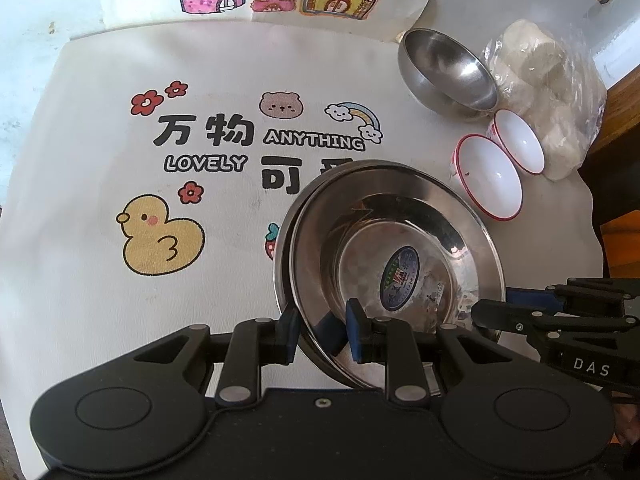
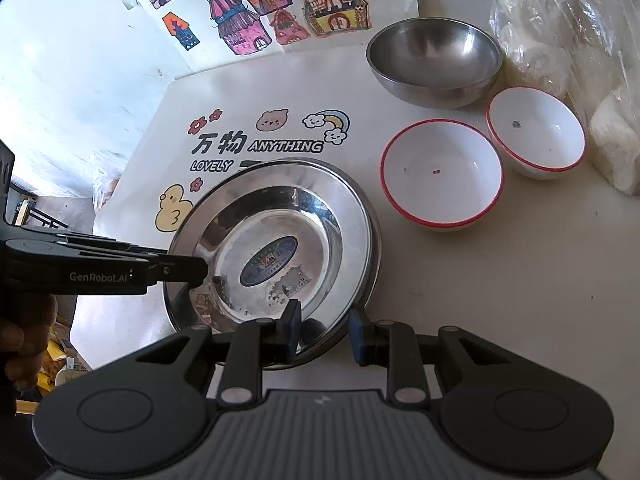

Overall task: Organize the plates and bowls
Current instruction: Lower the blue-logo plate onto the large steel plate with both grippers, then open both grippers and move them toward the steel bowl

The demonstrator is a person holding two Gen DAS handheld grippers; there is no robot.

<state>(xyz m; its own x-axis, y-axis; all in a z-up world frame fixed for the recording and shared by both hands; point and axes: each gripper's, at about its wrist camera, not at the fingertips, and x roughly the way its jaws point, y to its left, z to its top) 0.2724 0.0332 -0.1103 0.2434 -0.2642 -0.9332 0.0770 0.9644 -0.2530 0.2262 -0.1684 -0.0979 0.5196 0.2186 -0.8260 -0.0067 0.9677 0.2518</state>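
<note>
A steel plate (image 1: 400, 232) with a blue sticker lies on a second steel plate (image 1: 286, 240) on the printed white mat. My left gripper (image 1: 322, 328) straddles the top plate's near rim with its jaws apart, one finger under and one inside. In the right wrist view the same plates (image 2: 280, 216) sit in front of my right gripper (image 2: 324, 330), which also straddles the plate's near rim with its jaws apart. The left gripper (image 2: 188, 270) shows at the plate's left edge. Two red-rimmed white bowls (image 2: 440, 176) (image 2: 536, 136) and a steel bowl (image 2: 434, 60) stand beyond to the right.
A clear plastic bag of white blocks (image 2: 576, 60) lies at the far right beside the bowls. Paper sheets with coloured house drawings (image 2: 280, 12) lie at the back of the table. The mat's left edge (image 2: 120, 196) drops to the floor.
</note>
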